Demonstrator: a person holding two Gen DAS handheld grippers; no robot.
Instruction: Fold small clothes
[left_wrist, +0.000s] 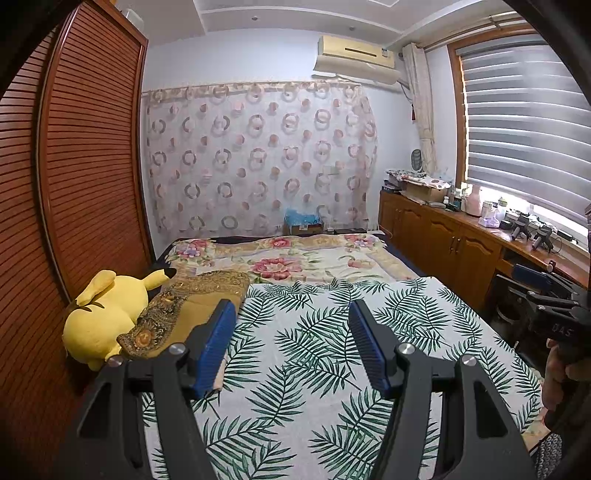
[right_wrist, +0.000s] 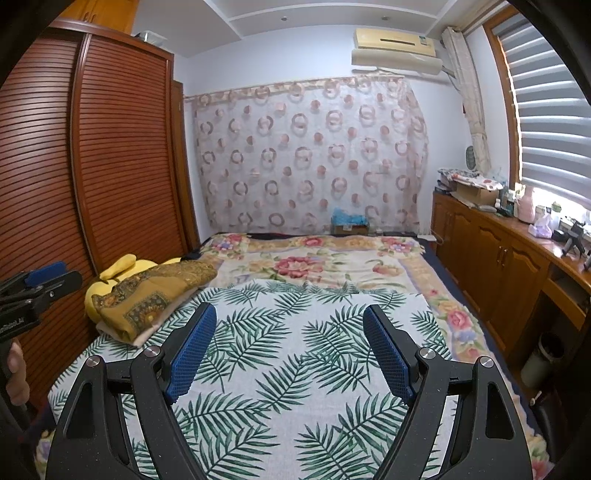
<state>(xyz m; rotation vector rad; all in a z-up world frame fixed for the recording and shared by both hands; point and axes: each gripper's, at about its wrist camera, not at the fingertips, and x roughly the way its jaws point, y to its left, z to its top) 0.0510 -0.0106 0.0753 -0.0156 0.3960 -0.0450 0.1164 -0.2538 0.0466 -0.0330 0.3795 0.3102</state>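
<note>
A folded mustard-brown patterned cloth (left_wrist: 184, 310) lies at the bed's left side, resting against a yellow plush toy (left_wrist: 99, 317); it also shows in the right wrist view (right_wrist: 151, 299). A white sheet with green fern leaves (left_wrist: 332, 350) is spread flat over the near half of the bed (right_wrist: 295, 350). My left gripper (left_wrist: 291, 314) is open and empty, held above the fern sheet, just right of the folded cloth. My right gripper (right_wrist: 290, 317) is open and empty above the same sheet. The right gripper also appears at the right edge of the left wrist view (left_wrist: 546, 295).
A floral blanket (left_wrist: 295, 258) covers the far half of the bed. A slatted wooden wardrobe (left_wrist: 74, 166) stands close on the left. A wooden cabinet run (left_wrist: 443, 236) with clutter lines the right wall under the window. A small bin (right_wrist: 543, 358) stands beside the bed.
</note>
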